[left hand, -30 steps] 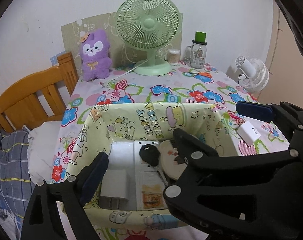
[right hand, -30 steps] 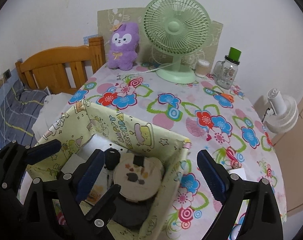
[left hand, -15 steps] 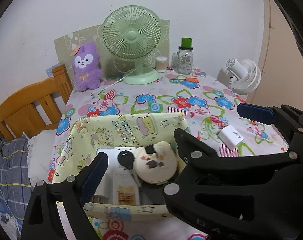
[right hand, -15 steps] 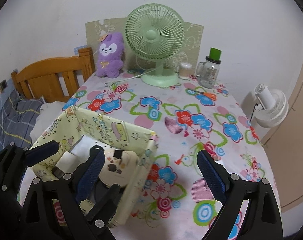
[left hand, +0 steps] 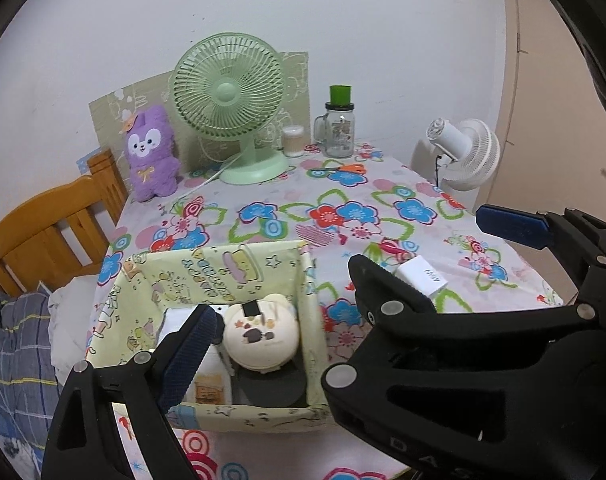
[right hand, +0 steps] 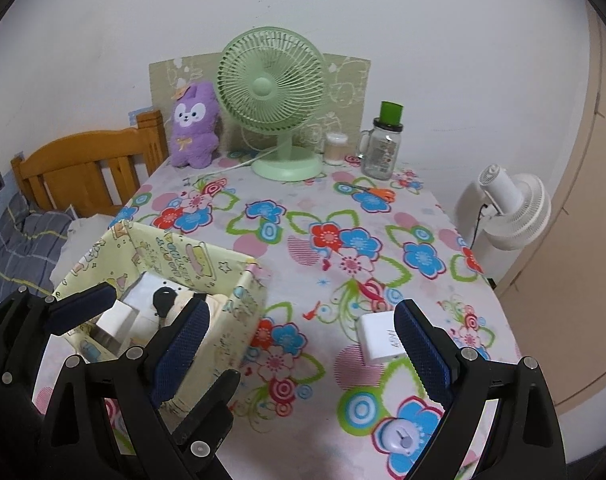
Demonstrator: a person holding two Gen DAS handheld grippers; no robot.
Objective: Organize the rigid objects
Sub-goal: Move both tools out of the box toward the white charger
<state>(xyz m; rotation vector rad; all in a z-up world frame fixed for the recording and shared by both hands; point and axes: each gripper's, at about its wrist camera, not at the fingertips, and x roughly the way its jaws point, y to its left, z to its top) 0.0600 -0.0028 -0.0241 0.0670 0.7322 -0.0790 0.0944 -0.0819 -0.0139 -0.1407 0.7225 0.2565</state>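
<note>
A yellow cartoon-print storage box (left hand: 207, 276) (right hand: 223, 304) sits at the table's near left. It holds a round cream bear-face item (left hand: 261, 332), white chargers and a black key fob (right hand: 164, 298). A white charger block (left hand: 421, 279) (right hand: 379, 338) lies on the flowered tablecloth right of the box. A small white round item (right hand: 399, 438) lies near the front edge. My left gripper (left hand: 343, 276) is open and empty above the box. My right gripper (right hand: 299, 344) is open and empty, its right finger beside the white block.
A green desk fan (right hand: 273, 96), a purple plush (right hand: 193, 126), a glass jar with green lid (right hand: 383, 148), a small cup (right hand: 335, 148) and orange scissors (right hand: 373, 192) stand at the back. A white fan (right hand: 511, 208) stands right of the table, a wooden bed frame (right hand: 83, 168) left.
Both grippers have pulled back and risen away from the box. The right view has swung right, bringing the white charger block and the small round item into sight.
</note>
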